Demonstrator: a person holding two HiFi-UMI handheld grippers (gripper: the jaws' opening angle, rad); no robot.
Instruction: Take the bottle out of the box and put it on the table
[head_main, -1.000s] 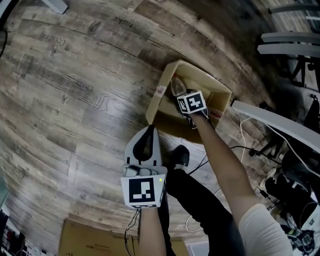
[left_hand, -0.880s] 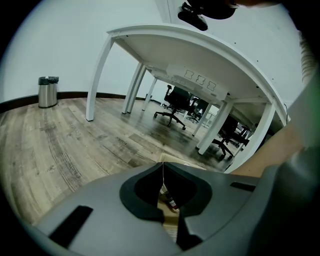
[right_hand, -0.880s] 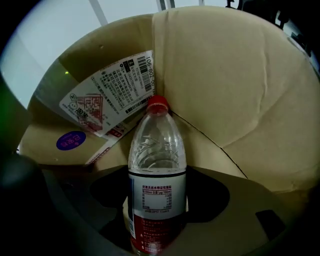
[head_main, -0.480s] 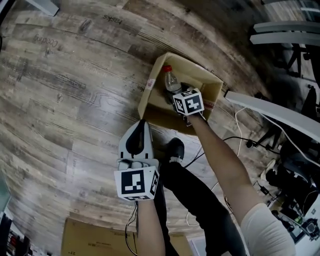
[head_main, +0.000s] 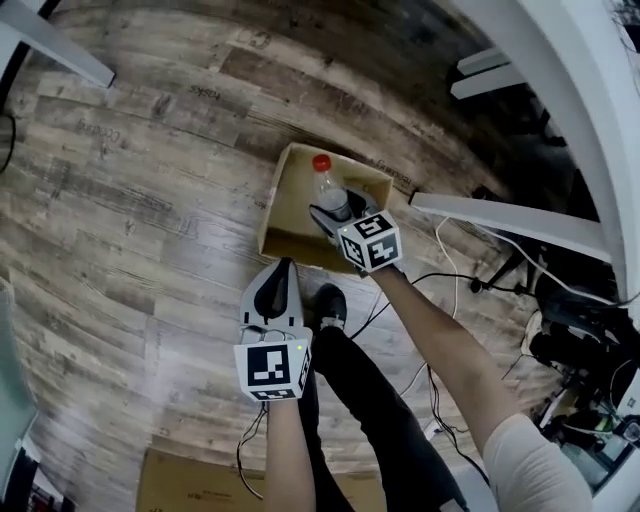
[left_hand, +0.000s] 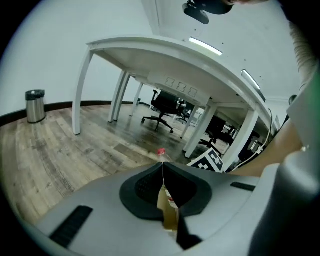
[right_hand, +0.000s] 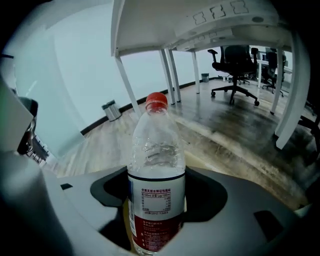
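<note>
A clear plastic bottle (head_main: 328, 190) with a red cap and a red-and-white label (right_hand: 156, 202) is upright in my right gripper (head_main: 335, 212), which is shut on its lower body. It hangs over the open cardboard box (head_main: 281, 196) on the wood floor. My left gripper (head_main: 276, 293) is shut and empty, held nearer to me, just short of the box's front wall. In the left gripper view the jaws meet, and the bottle's red cap (left_hand: 161, 151) shows beyond them.
A white table (head_main: 560, 90) curves along the right, with its legs (head_main: 500, 222) close to the box. Another cardboard box (head_main: 190, 482) lies near my feet. Cables (head_main: 440, 280) trail on the floor at right. Office chairs (left_hand: 160, 107) and a bin (left_hand: 35, 106) stand further off.
My right gripper has lifted the bottle up out of the box, and its red cap and neck now stand above the rim. The head view has shifted, and the white table now shows.
</note>
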